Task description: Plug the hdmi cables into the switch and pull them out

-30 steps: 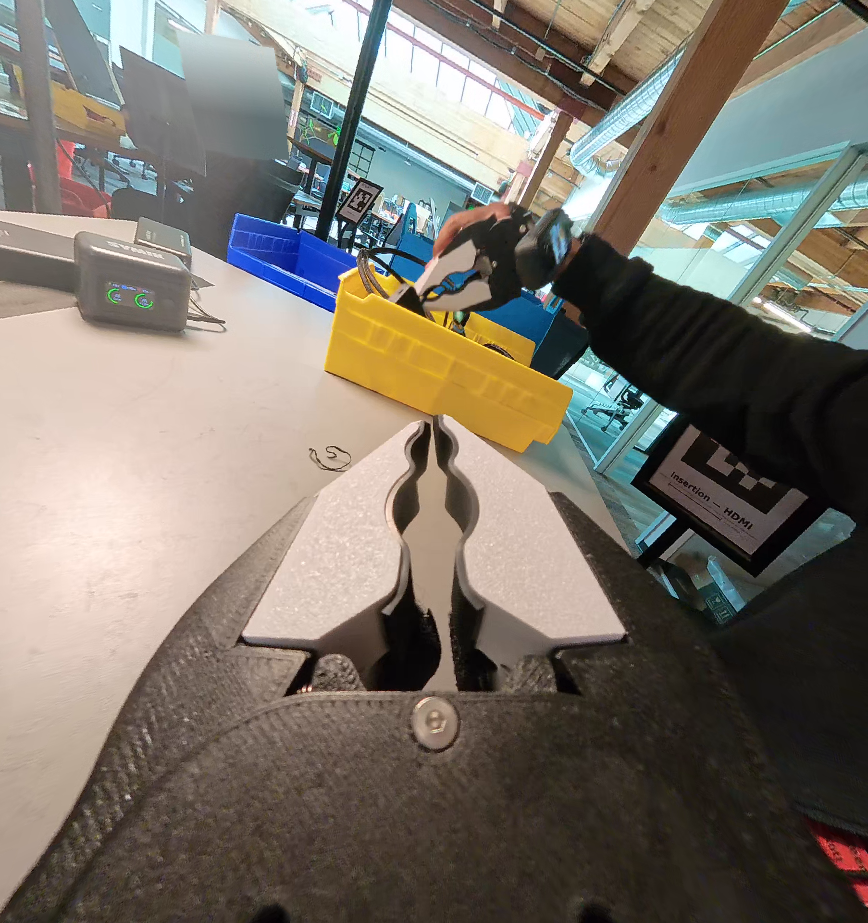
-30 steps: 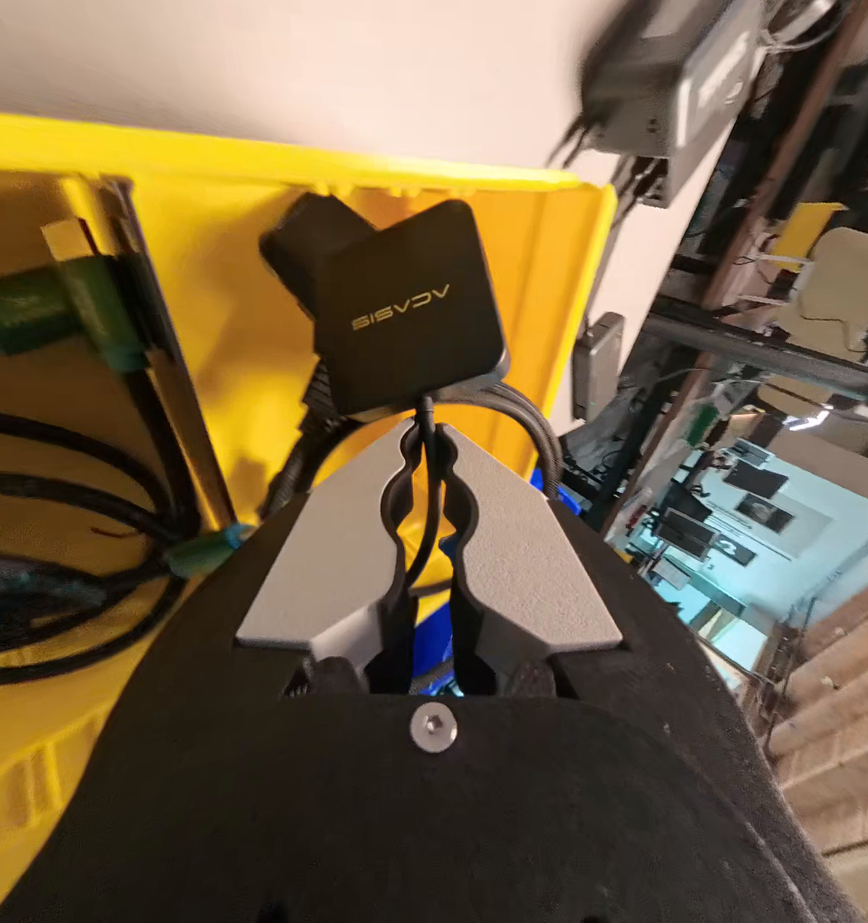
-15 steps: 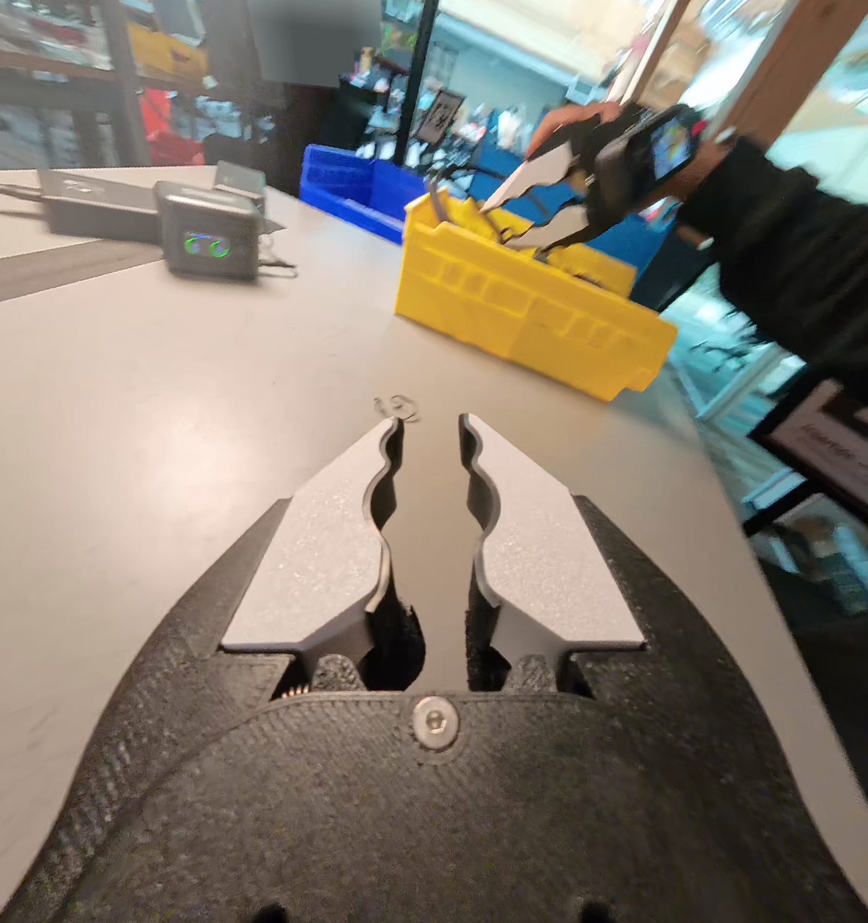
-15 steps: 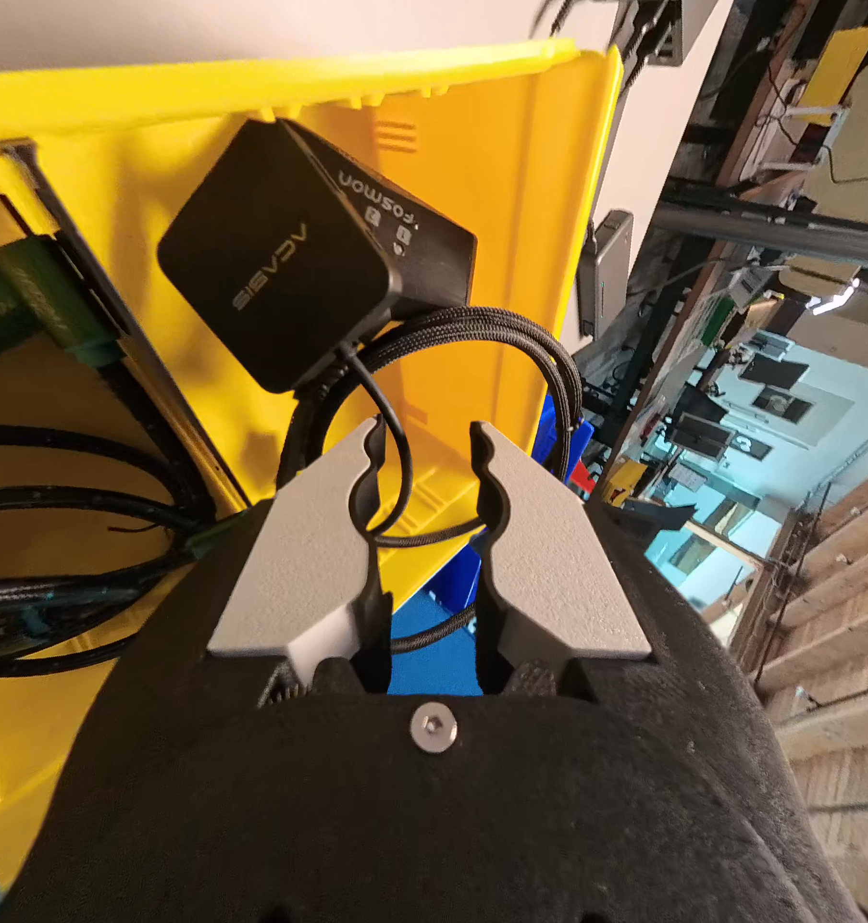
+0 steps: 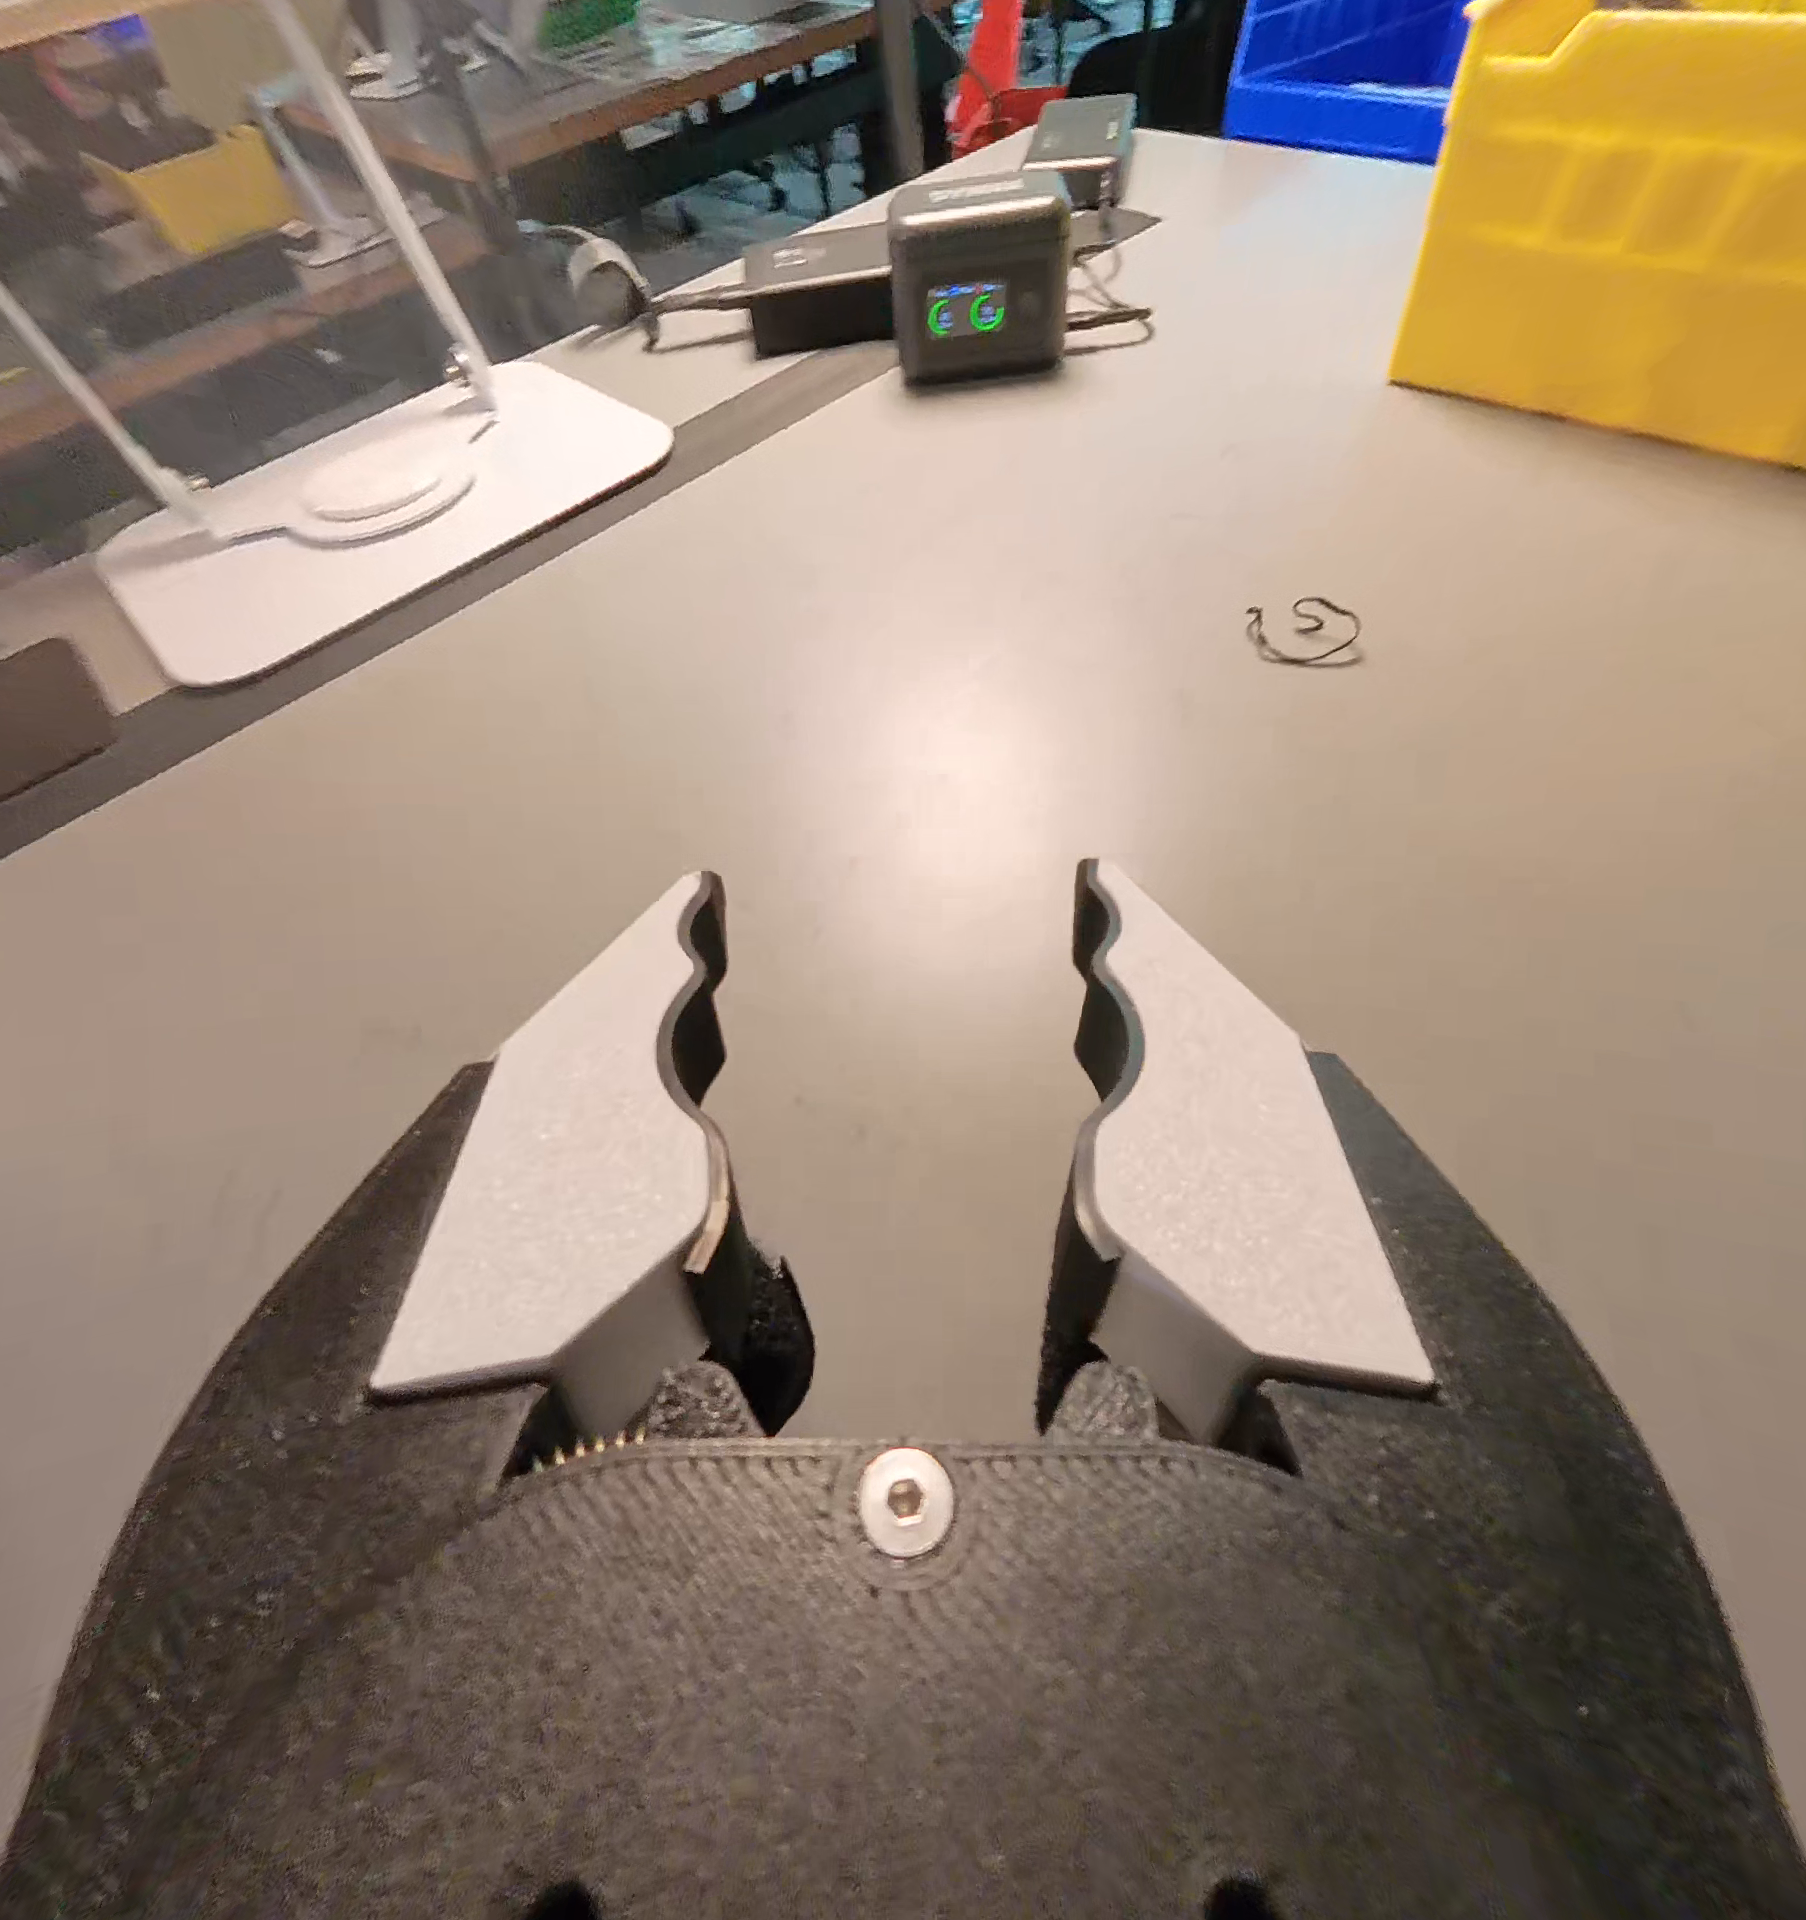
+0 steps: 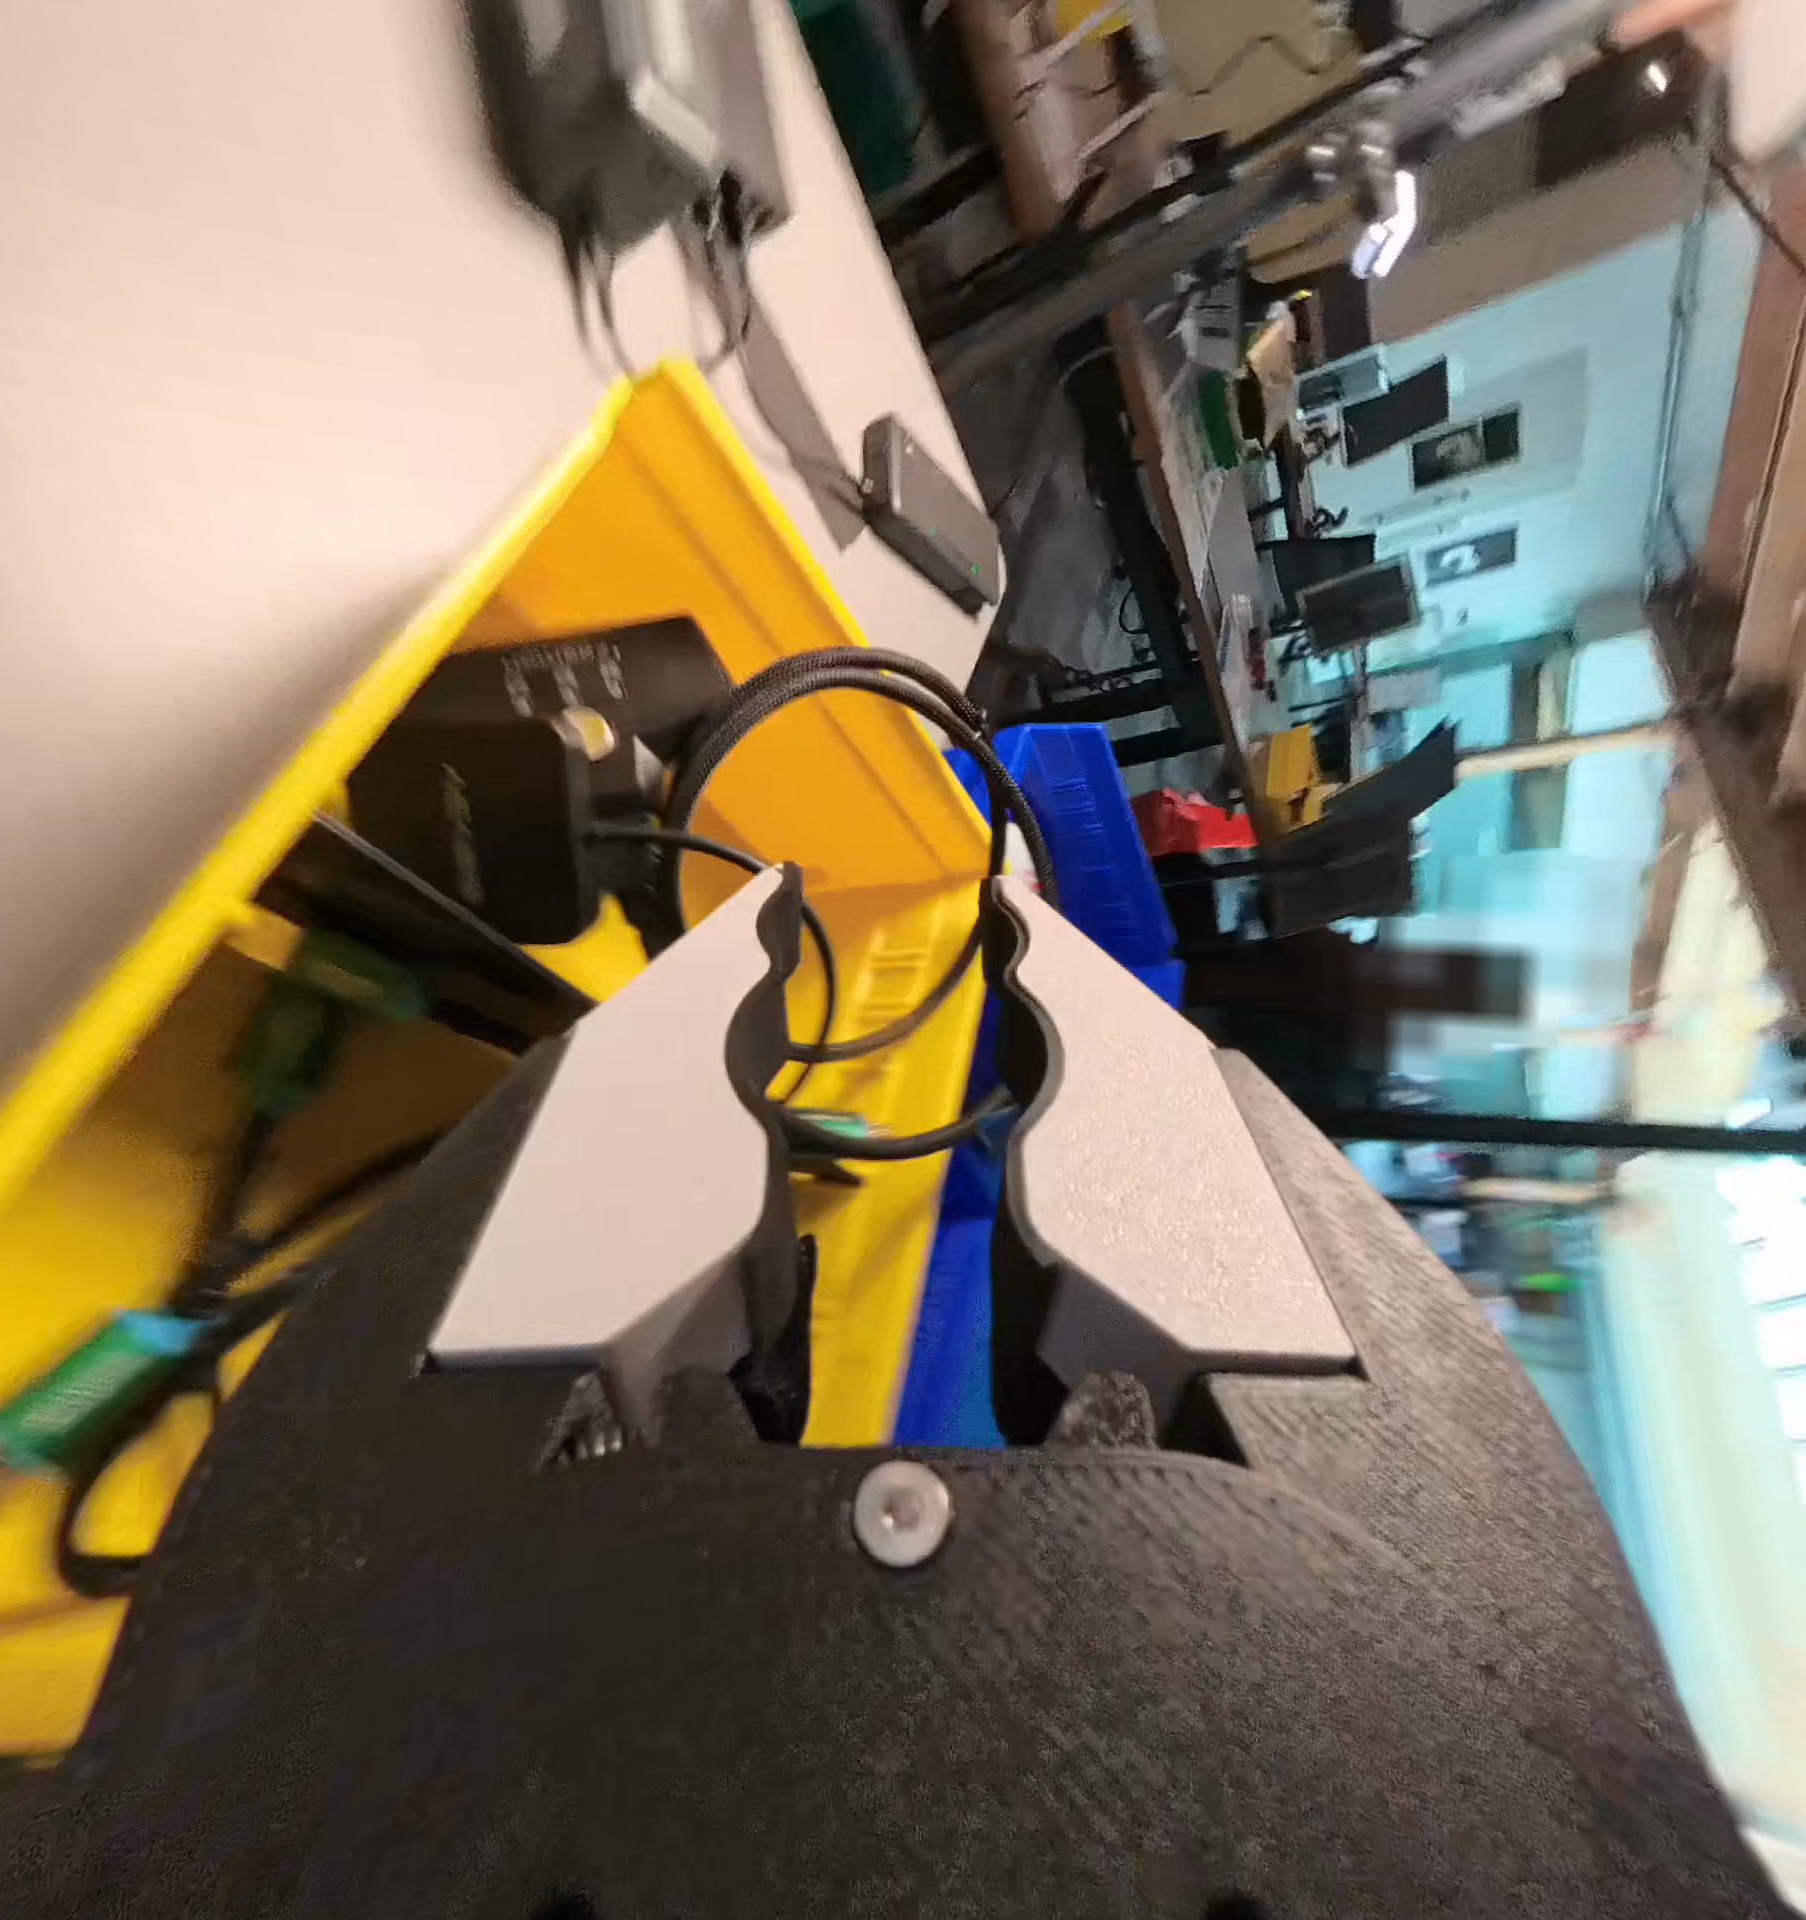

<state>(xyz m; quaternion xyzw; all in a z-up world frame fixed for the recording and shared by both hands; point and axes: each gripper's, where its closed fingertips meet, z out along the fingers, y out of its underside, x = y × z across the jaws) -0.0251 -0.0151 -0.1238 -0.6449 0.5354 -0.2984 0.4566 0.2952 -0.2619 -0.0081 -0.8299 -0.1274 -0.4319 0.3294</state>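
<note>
A pale grey bench (image 5: 878,644) fills most of the left wrist view. A yellow bin (image 5: 1647,239) is seen at the upper right of that frame, with a blue bin (image 5: 1335,83) behind it. A white stand base (image 5: 390,520) lies at the left, and a dark charging box with two green rings on its small screen (image 5: 977,286) sits near the top centre. A small loop of black wire (image 5: 1304,632) lies on the bench at right of centre.

The left gripper (image 5: 897,894) is shown at the bottom centre with its fingers spread wide apart and nothing between them.

In the right wrist view, which is tilted and blurred, the inside of the yellow bin (image 6: 733,582) runs from lower left to centre. The black HDMI switch (image 6: 504,810) lies in it at left of centre, with braided black cables (image 6: 878,670) looping from it. Green-tagged cable ends (image 6: 57,1403) are seen at lower left. The right gripper (image 6: 891,883) is held partly open; a thin cable crosses the gap, but nothing is clamped.

The step in hand is judged to be fetching the switch and cables from the bin. It would be done well if the switch body, not a loose cable, were gripped squarely and lifted clear of the tangle onto the bench.
</note>
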